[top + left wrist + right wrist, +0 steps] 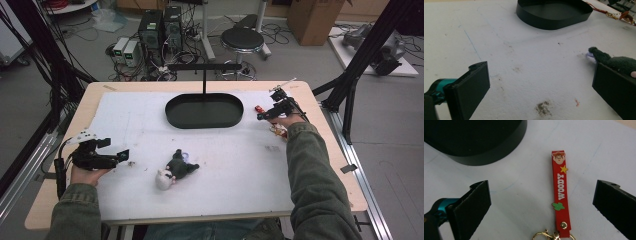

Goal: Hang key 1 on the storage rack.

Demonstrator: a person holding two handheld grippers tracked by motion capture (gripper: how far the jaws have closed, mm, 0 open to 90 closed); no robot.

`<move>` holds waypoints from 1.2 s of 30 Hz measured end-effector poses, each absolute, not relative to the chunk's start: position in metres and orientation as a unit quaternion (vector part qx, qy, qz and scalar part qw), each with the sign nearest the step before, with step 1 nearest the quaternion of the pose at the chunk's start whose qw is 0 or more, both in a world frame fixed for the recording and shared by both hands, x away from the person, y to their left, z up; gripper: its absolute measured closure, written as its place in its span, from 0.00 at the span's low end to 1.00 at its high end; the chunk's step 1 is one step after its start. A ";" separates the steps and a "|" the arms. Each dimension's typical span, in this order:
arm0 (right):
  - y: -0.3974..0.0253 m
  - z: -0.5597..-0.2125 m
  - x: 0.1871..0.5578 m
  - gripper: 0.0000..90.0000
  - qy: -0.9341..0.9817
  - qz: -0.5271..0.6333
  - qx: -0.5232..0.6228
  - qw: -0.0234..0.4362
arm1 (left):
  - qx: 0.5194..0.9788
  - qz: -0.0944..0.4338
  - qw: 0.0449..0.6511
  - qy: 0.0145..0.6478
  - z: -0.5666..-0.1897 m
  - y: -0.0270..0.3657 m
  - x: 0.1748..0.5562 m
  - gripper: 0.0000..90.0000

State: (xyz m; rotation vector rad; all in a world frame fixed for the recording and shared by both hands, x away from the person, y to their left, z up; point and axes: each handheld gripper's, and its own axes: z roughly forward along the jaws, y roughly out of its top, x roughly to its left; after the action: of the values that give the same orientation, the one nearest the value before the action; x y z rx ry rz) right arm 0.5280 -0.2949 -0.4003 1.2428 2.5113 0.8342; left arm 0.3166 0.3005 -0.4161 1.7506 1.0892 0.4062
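A red "WOODY" strap keychain (560,192) with a gold clasp lies flat on the white mat, and it also appears at the mat's right side (259,108). My right gripper (541,205) hovers over it, open, jaws either side of the strap without touching; from above the right gripper (267,115) is just right of the tray. A dark green plush doll (175,168) with a white head lies at the mat's middle front. My left gripper (120,156) is open near the left edge, pointing toward the doll (616,62), whose body peeks above the right jaw.
A black oval tray (204,110) sits at the back centre of the mat, its wall also seen in both gripper views (554,13) (476,140). A black T-shaped stand (204,70) rises behind it. Small dirt marks (543,108) dot the mat. Table edges lie close on both sides.
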 end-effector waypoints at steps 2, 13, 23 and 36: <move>-0.297 -0.411 0.536 0.01 0.853 0.276 0.429 0.106 | 0.723 0.166 0.497 0.450 -0.416 0.300 0.317 0.02; -0.307 -0.426 0.550 0.06 0.851 0.273 0.435 0.111 | 0.729 0.160 0.489 0.451 -0.420 0.298 0.322 0.02; -0.287 -0.416 0.569 0.30 0.885 0.221 0.401 0.077 | 0.734 0.158 0.481 0.452 -0.422 0.296 0.323 0.02; -0.292 -0.416 0.579 0.63 0.872 0.190 0.449 0.048 | 0.740 0.157 0.476 0.448 -0.421 0.295 0.319 0.02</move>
State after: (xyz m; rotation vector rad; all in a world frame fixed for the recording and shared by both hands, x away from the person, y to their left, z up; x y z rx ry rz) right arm 0.5791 -0.2922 -0.4157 1.3700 2.6580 0.5789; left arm 0.3193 0.2952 -0.4208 1.8095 1.0958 0.3849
